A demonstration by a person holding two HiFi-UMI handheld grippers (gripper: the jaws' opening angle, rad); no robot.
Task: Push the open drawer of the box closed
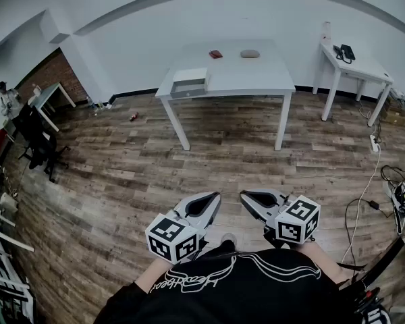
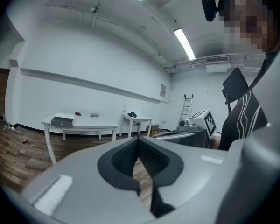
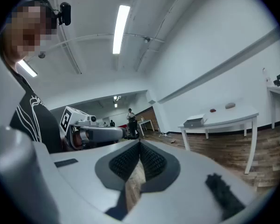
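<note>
Wood floor (image 1: 121, 174) runs open up to the far white worktop (image 1: 256, 79). Box (image 1: 190, 77) sits at its near-left edge, drawer (image 1: 187, 92) facing near. Left gripper (image 1: 214, 198) and right gripper (image 1: 246, 196) are side by side, well apart from it, both clenched on nothing.

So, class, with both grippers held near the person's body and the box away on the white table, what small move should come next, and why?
Probably step toward the table, left gripper leading. The box sits at its near left corner, across the wooden floor, seemingly out of reach. The left and right gripper are both shut and empty, fine for pushing the drawer.
</note>
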